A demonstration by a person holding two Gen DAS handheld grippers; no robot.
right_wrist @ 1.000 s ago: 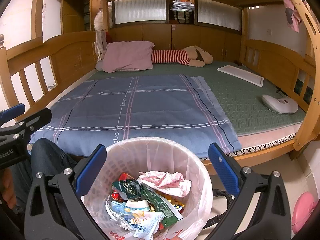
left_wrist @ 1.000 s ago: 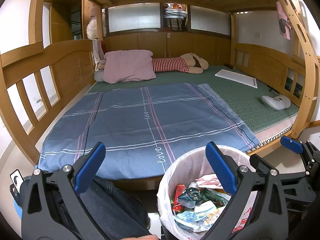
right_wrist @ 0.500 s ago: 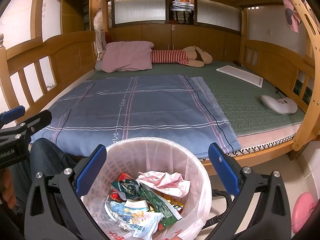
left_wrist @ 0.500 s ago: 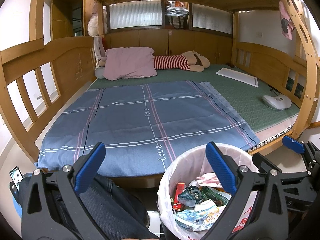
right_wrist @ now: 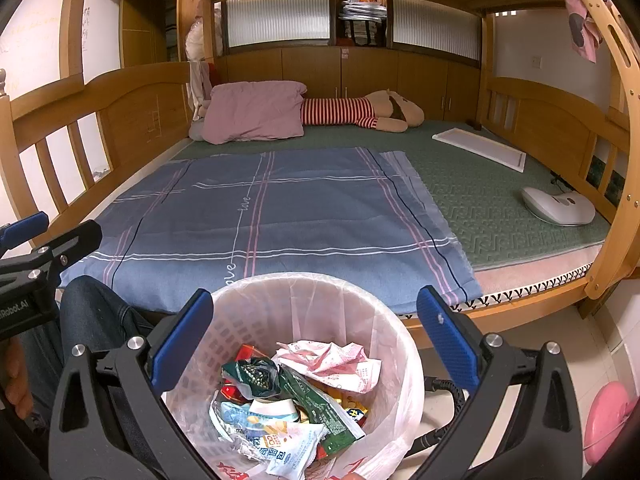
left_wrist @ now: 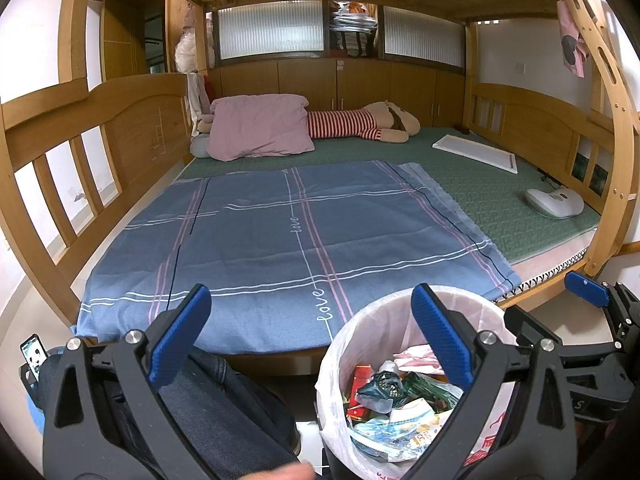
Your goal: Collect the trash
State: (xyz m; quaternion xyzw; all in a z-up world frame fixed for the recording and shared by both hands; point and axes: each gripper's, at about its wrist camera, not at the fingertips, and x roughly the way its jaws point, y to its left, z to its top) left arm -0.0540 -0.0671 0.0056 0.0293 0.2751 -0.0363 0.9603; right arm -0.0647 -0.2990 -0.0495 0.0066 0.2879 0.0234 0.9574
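The trash [right_wrist: 296,404], a heap of crumpled wrappers and paper, lies in the white bin [right_wrist: 248,300] lined with a thin plastic bag, which stands on the floor just in front of the bed [right_wrist: 560,276]. No loose litter shows on the blue blanket [right_wrist: 280,216] or on the green mat [right_wrist: 500,200]; a white device [right_wrist: 558,206] and a flat white board [right_wrist: 480,146] lie on the mat, and a pink pillow [right_wrist: 252,112] and a striped plush toy [right_wrist: 360,114] lie at the far end. From this the collecting looks largely done, so the step in hand is probably a last scan of the bed, or gathering the bag. To do it well, both tools should rise clear of the rim before moving, and any grip on the liner should take its edge, not the flimsy wall. The right gripper [right_wrist: 314,328] hovers directly over the bin, pointing forward and slightly down, its 2 jaws spread wide and empty. The left gripper [left_wrist: 308,328] hangs just beside it, over the person's denim-clad knee [left_wrist: 224,412], level with the right one, jaws likewise wide with nothing between them.
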